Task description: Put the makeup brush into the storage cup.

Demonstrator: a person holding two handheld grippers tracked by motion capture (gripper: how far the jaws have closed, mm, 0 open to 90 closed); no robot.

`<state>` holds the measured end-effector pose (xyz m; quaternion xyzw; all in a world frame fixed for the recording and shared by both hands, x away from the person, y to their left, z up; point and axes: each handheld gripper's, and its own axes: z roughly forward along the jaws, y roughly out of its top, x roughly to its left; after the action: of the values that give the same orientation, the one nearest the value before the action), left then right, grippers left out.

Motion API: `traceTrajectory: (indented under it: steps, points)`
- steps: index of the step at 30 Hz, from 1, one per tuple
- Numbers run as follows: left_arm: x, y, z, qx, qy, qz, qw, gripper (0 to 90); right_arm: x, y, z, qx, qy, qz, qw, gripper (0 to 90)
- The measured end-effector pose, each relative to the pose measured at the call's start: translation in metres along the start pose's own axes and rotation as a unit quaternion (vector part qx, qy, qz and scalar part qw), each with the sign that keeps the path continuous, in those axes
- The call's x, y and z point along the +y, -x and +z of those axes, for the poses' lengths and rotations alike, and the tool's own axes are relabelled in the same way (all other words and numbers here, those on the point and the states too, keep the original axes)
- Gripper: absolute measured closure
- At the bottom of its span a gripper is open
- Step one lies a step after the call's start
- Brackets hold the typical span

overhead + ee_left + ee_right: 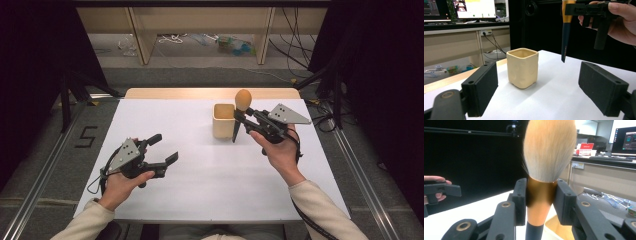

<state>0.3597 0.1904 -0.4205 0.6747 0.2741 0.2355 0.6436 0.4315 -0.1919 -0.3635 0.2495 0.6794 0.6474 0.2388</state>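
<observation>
Colours you have before you:
- Cup [522, 67]: pale cream-yellow, plain, unpatterned.
- Brush [541, 195]: tan-gold bristles paling to near white, copper-gold ferrule, dark navy-black handle.
- Right tool [243, 116]: matte black pads and links, brass-coloured pivots, grey plate on top.
- Left tool [163, 148]: the same black, with its own grey plate.
- Tabletop [200, 165]: plain white, light wood far edge.
- Your sleeves [325, 210]: cream.

cream sleeves [320, 200], black claws, grey plates [287, 114]
</observation>
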Motion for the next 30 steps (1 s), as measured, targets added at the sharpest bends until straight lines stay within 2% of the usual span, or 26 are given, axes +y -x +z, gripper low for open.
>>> traceTrajectory:
  steps: [3,7,10,12,17,22,28,29,30]
  points:
    - [0.000,0.000,0.000,0.000,0.000,0.001,1.0000,15.6,0.000,0.001,0.002,-0.004,0.007,-0.001,1.0000,66.5]
    - [0.000,0.000,0.000,0.001,0.003,0.004,1.0000,15.5,0.001,0.001,0.003,-0.003,0.003,-0.003,1.0000,66.5]
    - [0.000,0.001,0.000,0.004,0.002,-0.005,1.0000,15.5,0.003,0.002,0.004,-0.004,0.003,-0.005,1.0000,66.5]
    - [0.000,0.000,0.000,-0.001,0.005,0.004,1.0000,15.6,0.003,0.002,0.005,-0.004,0.005,-0.004,1.0000,66.5]
    - [0.000,-0.001,0.000,-0.002,0.003,0.005,1.0000,15.7,0.004,0.002,0.007,-0.006,0.007,-0.005,0.9999,66.5]
    - [-0.001,-0.008,0.001,0.002,0.005,0.006,1.0000,16.1,0.005,0.003,0.009,-0.008,0.010,-0.007,0.9999,66.5]
    - [0.000,-0.016,0.000,0.006,0.002,0.017,0.9998,16.3,0.006,0.004,0.011,-0.006,0.007,-0.008,0.9999,66.5]
    - [-0.001,-0.017,0.000,0.007,0.003,0.012,0.9999,16.3,0.006,0.004,0.012,-0.006,0.006,-0.010,0.9999,66.5]
    - [-0.001,-0.019,0.000,0.008,0.003,0.014,0.9999,16.3,0.006,0.003,0.012,-0.005,0.007,-0.004,1.0000,66.5]
